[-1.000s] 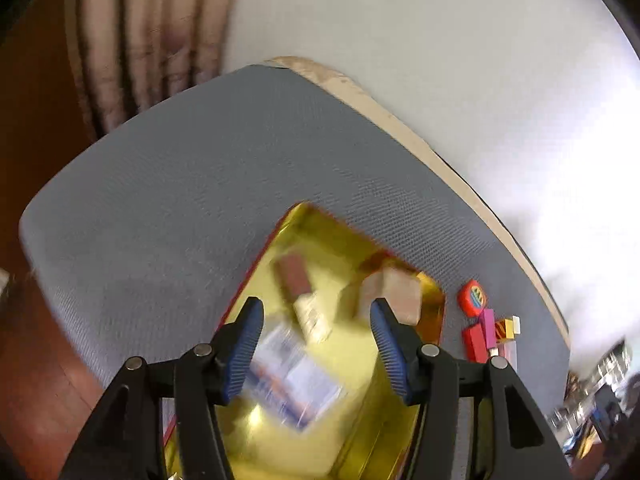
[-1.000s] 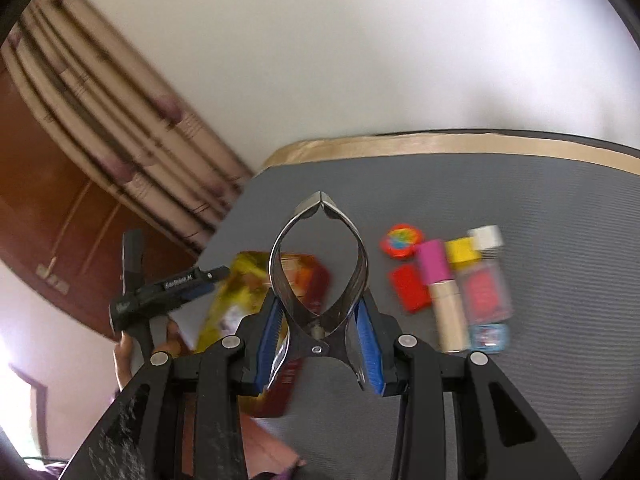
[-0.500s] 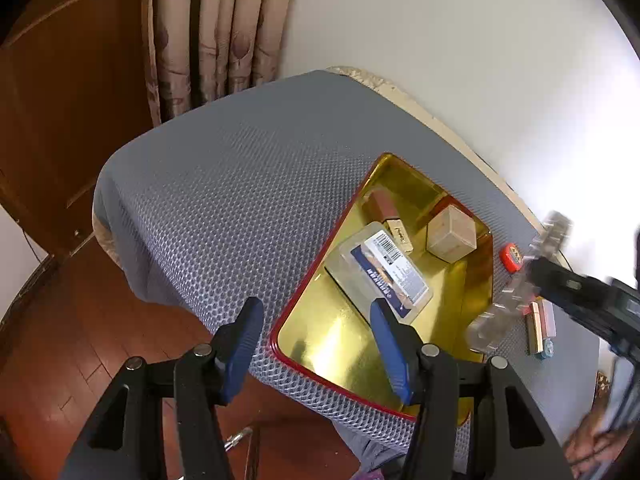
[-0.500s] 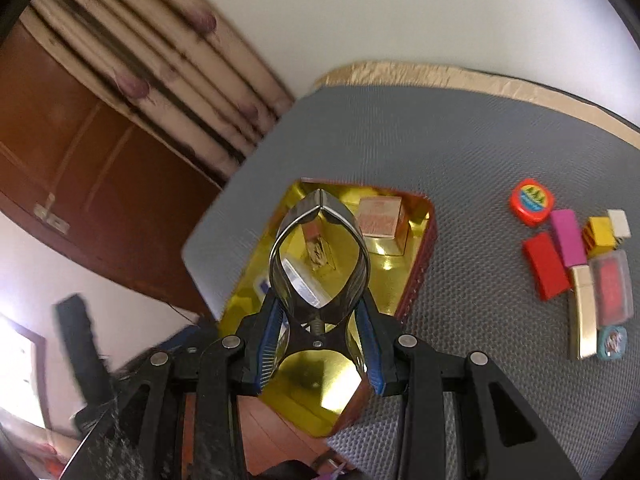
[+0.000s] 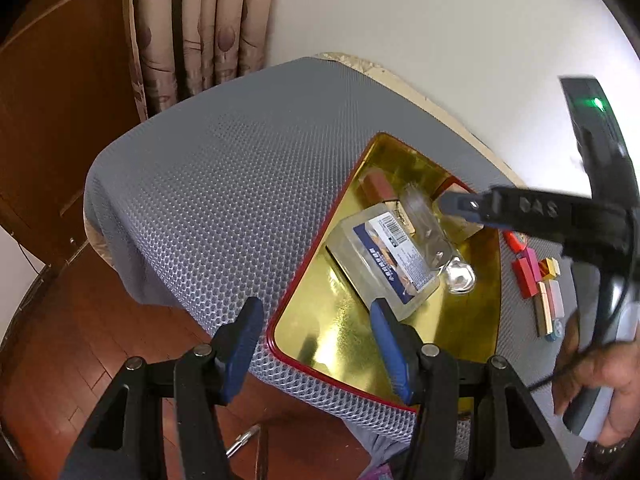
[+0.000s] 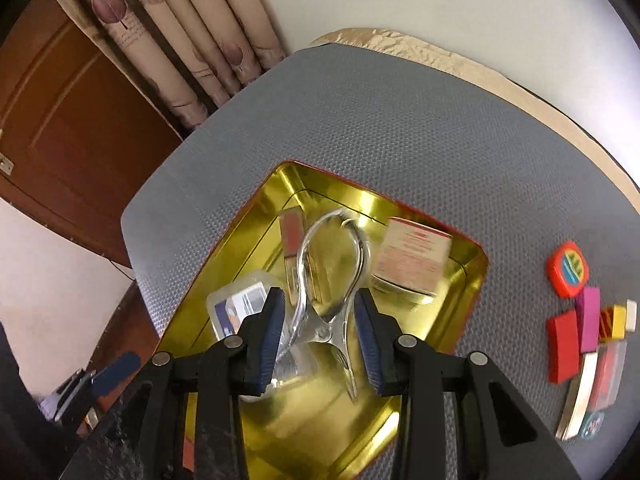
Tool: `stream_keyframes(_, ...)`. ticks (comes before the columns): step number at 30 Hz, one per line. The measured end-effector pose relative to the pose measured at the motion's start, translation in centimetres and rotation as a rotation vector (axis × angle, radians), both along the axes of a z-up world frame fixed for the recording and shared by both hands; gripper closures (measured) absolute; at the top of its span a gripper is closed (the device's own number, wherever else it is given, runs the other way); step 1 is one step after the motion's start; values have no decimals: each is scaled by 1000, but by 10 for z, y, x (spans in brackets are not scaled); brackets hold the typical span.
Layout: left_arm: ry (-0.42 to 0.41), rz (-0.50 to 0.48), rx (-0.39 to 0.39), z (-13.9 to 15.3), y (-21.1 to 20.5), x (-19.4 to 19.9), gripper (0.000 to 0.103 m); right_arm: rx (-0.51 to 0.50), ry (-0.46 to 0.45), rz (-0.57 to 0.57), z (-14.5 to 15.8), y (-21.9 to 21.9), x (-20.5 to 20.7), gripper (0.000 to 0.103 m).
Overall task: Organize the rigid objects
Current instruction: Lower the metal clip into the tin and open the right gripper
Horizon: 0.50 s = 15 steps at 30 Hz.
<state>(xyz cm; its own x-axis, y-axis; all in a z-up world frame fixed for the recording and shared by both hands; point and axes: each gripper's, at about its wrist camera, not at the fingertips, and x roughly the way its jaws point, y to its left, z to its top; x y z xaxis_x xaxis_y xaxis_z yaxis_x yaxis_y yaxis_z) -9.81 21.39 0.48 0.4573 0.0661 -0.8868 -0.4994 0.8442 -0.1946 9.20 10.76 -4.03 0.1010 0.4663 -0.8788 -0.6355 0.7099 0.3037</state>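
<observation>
A gold tin tray with a red rim point(image 5: 316, 344) point(image 6: 468, 256) lies on the grey mesh mat. In it are a clear plastic case with a blue label point(image 5: 384, 260) point(image 6: 236, 308), a brown lipstick-like stick point(image 5: 378, 186) point(image 6: 292, 236) and a tan wooden block point(image 6: 412, 260). A shiny metal clamp point(image 6: 332, 280) point(image 5: 436, 244) sits blurred between the blue pads of my right gripper point(image 6: 320, 332), over the tray; the pads stand apart from it. My left gripper point(image 5: 316, 344) is open and empty over the tray's near corner.
Several small coloured blocks point(image 6: 584, 320) point(image 5: 536, 276) and a round red piece point(image 6: 568, 270) lie on the mat right of the tray. A curtain point(image 6: 180, 40), a wooden door point(image 6: 60, 100) and a white wall stand behind. The table edge and wooden floor point(image 5: 60, 320) are on the near left.
My right gripper moved left from over the blocks to above the tray and opened; the clamp now sits loose and blurred between its pads. My left gripper pulled back from the tray.
</observation>
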Motion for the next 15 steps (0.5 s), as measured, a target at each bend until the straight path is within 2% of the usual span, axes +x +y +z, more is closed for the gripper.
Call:
stream_keyframes(5, 27, -21, 13, -7, -4, 4, 46, 23, -1, -6, -1, 7, 5, 69)
stream_keyframes(9, 18, -35, 38, -8, -7, 6, 46, 201, -2, -46, 13, -28, -3, 67)
stream_keyframes(11, 19, -40, 42, -8, -9, 6, 46, 245, -62, -74, 20, -53, -13, 57)
stream_keyframes(13, 19, -43, 53, -8, -11, 5, 46, 250, -162, -129, 25, -94, -30, 36)
stream_keyframes(15, 18, -43, 64, -7, -13, 5, 46, 230, -240, -195, 24, -136, -43, 22)
